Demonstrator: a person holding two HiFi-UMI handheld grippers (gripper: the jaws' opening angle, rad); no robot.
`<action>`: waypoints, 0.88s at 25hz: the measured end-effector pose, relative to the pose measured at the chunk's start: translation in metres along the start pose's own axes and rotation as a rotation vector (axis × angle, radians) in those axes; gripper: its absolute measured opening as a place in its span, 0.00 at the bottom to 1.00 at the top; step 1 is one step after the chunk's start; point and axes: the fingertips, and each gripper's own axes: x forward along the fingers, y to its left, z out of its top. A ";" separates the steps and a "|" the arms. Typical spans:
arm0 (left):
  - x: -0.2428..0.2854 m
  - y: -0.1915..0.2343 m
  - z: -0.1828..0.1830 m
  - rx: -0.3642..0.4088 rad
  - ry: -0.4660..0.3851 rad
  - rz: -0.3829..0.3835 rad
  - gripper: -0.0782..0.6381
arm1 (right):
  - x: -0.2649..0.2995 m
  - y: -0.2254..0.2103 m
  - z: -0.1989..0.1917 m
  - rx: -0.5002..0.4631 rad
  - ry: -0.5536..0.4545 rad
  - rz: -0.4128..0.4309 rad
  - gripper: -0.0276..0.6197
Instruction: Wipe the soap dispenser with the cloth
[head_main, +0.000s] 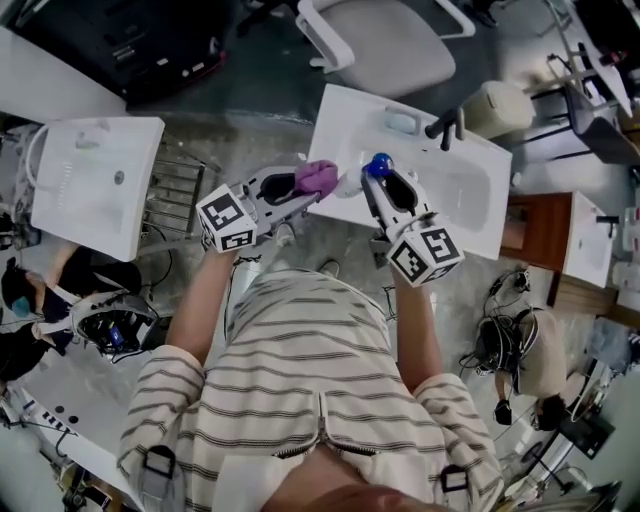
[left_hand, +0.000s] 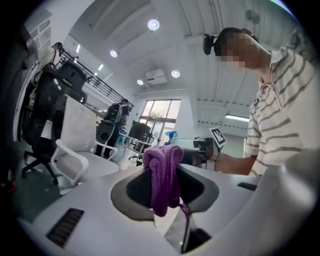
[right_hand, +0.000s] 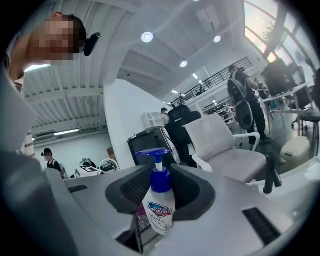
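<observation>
Left tongs (left_hand: 165, 172) tight on cloth (left_hand: 161, 187) (right tongs (right_hand: 159, 181): dispenser (right_hand: 159, 209))

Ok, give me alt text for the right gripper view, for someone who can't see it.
The right gripper holds a white soap dispenser with a blue pump upright between its fingers. Behind are a white chair and a black tap, in a bright workshop.

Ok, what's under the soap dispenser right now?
The white sink's front rim, seen from the head view. The right gripper clamps the soap dispenser and hides its base, so contact with the sink can't be told.
</observation>
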 end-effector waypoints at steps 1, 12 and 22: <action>0.000 0.002 -0.001 -0.006 0.009 0.028 0.27 | 0.001 -0.005 -0.001 0.016 -0.002 -0.017 0.24; -0.026 0.044 -0.012 -0.053 0.013 0.249 0.27 | 0.042 -0.038 -0.036 -0.012 0.072 -0.200 0.25; -0.036 0.065 -0.026 -0.112 0.023 0.315 0.27 | 0.076 -0.048 -0.105 -0.060 0.193 -0.264 0.25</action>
